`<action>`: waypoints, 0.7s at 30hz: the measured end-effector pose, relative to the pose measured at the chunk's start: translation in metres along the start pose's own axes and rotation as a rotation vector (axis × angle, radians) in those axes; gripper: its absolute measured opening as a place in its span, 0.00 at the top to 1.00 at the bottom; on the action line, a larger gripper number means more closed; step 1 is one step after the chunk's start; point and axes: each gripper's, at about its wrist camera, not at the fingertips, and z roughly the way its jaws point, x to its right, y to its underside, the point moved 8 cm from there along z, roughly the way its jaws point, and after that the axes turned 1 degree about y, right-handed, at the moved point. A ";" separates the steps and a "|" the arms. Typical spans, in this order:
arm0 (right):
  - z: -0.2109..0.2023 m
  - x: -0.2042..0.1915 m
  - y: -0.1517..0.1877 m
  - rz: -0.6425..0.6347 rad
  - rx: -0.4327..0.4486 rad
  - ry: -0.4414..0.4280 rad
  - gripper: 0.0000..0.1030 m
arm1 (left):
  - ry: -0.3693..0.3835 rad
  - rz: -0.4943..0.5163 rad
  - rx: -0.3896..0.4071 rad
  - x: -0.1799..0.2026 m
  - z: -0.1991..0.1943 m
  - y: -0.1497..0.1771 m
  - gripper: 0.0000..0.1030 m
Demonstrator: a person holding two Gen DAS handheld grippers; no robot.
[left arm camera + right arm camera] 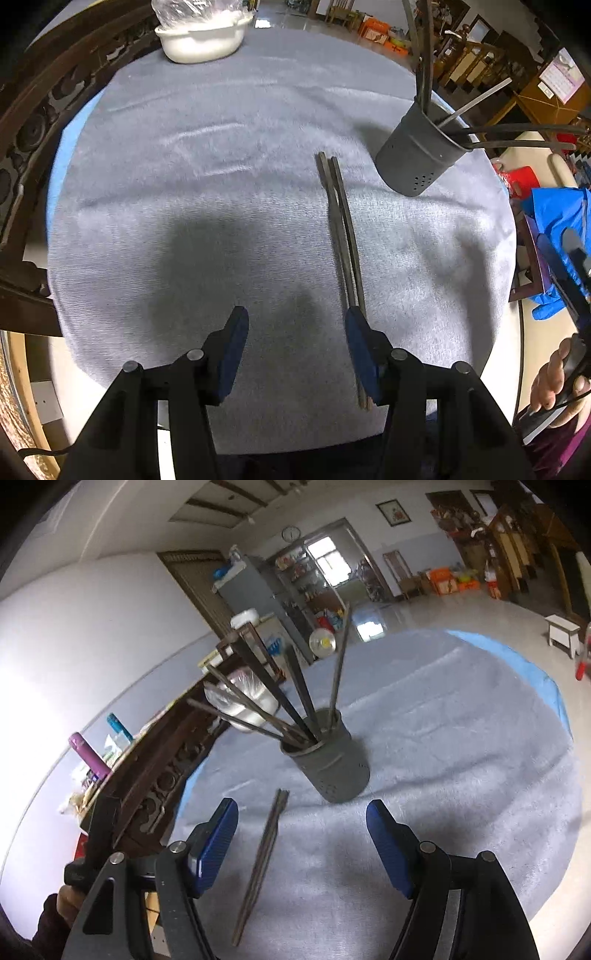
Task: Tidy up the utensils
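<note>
Chopsticks [341, 236], one pair, lie flat on the grey cloth [221, 147], near side of the dark holder [415, 155]. Holder stands upright with several utensils inside. Left gripper [295, 332]: jaws apart, nothing held; the chopsticks pass beside its right finger. Right gripper [303, 834]: jaws wide, nothing held.

Open left gripper [296, 325] beside chopsticks [341, 236] near holder [417, 155].

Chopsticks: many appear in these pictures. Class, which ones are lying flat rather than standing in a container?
The pair of chopsticks on the grey cloth, beside the grey holder. All the others stand upright inside that holder.
</note>
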 end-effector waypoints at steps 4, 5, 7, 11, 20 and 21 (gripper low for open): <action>0.034 -0.010 0.025 0.025 -0.111 -0.061 0.63 | -0.002 0.000 -0.014 0.008 0.014 -0.006 0.46; 0.043 -0.008 0.032 0.027 -0.139 -0.053 0.63 | -0.006 0.001 -0.012 0.009 0.017 -0.008 0.46; 0.055 -0.007 0.043 0.036 -0.173 -0.052 0.63 | -0.013 0.008 -0.005 0.011 0.022 -0.016 0.46; 0.069 0.000 0.059 0.061 -0.214 -0.044 0.63 | -0.026 0.010 0.001 0.014 0.036 -0.034 0.46; 0.073 0.016 0.061 0.102 -0.223 -0.023 0.62 | -0.041 0.015 -0.003 0.018 0.056 -0.051 0.46; 0.074 0.016 0.061 0.105 -0.223 -0.022 0.62 | -0.038 0.014 -0.005 0.018 0.058 -0.052 0.46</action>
